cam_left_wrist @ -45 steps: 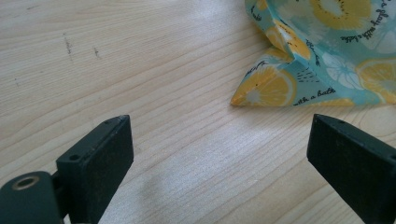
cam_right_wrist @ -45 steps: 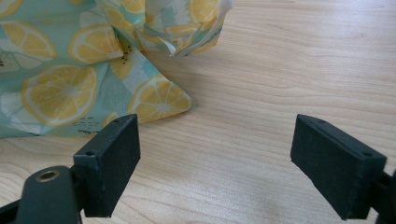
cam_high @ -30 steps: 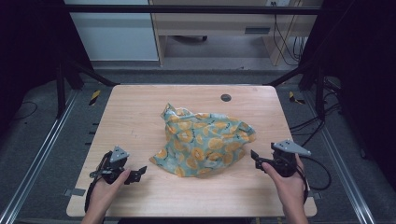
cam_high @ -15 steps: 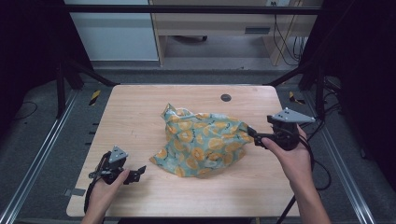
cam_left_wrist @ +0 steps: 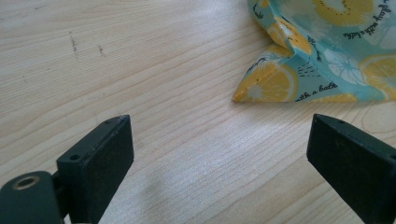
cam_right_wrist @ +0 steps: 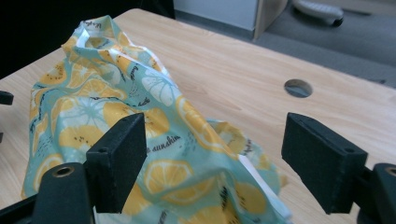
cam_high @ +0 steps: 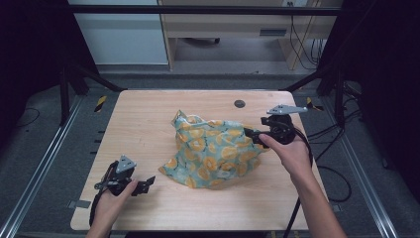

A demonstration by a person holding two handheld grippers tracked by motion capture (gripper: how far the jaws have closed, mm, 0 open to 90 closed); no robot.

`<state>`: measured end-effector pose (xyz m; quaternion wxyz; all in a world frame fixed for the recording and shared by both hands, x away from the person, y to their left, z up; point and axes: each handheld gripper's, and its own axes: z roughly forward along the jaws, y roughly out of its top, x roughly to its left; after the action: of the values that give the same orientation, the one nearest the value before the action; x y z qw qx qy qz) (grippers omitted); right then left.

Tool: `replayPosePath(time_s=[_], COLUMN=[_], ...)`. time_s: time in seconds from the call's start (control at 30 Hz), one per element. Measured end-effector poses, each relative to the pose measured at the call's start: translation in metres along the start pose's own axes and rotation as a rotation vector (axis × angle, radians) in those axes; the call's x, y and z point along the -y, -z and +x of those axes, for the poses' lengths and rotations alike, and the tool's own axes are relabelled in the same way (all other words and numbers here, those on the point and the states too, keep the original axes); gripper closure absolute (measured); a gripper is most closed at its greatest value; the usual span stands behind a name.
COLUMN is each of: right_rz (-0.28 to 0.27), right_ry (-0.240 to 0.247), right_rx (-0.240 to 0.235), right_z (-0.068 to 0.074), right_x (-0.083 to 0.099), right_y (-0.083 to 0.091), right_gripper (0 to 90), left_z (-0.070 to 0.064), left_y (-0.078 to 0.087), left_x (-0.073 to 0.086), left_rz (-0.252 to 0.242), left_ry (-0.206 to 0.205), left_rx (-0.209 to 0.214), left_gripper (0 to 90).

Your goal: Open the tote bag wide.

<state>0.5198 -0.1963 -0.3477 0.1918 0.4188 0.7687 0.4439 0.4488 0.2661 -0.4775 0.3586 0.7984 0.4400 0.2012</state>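
Mid-counter [cam_high: 148, 114] the crumpled lemon-print cloth [cam_high: 213, 151] is heaped; right tongs [cam_high: 250, 134] are held wide apart at its edge, prob for a grab. Left tongs [cam_high: 146, 183] are parked released nearby, w/ nothing gripped.

The cloth [cam_left_wrist: 322, 51] is running off the left gripper view's top and right edges, its small lettering partly cut off there.

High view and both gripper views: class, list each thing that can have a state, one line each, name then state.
cloth: crumpled in a heap on the table, not spread flat.
right gripper: open, jaws at the cloth's right edge, nothing clamped.
left gripper: open, resting low by the table's front left, apart from the cloth's corner.
table: bears the cloth; round hole uncovered.
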Motion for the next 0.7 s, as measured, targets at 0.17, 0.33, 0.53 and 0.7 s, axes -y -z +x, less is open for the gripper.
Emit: replayPosePath(time_s=[0.17, 0.33, 0.53, 0.7], right_rz=[0.019, 0.044, 0.072, 0.097], right_ry=[-0.02, -0.012, 0.011, 0.025], right_rx=[-0.022, -0.036, -0.027, -0.049], right_z=[0.0, 0.002, 0.005, 0.004], right_x=[-0.004, -0.004, -0.001, 0.004], right_y=[-0.017, -0.024, -0.026, -0.026], right_gripper=[26.7, 35.5, 48.5, 70.5], left_z=[0.0, 0.0, 0.0, 0.0], left_y=[0.0, 0.0, 0.0, 0.0], left_x=[0.0, 0.0, 0.0, 0.0], left_rz=[0.002, 0.002, 0.0, 0.002], left_ry=[-0.002, -0.006, -0.002, -0.003], left_rx=[0.002, 0.004, 0.002, 0.001], left_gripper=[6.9, 6.9, 7.0, 7.0])
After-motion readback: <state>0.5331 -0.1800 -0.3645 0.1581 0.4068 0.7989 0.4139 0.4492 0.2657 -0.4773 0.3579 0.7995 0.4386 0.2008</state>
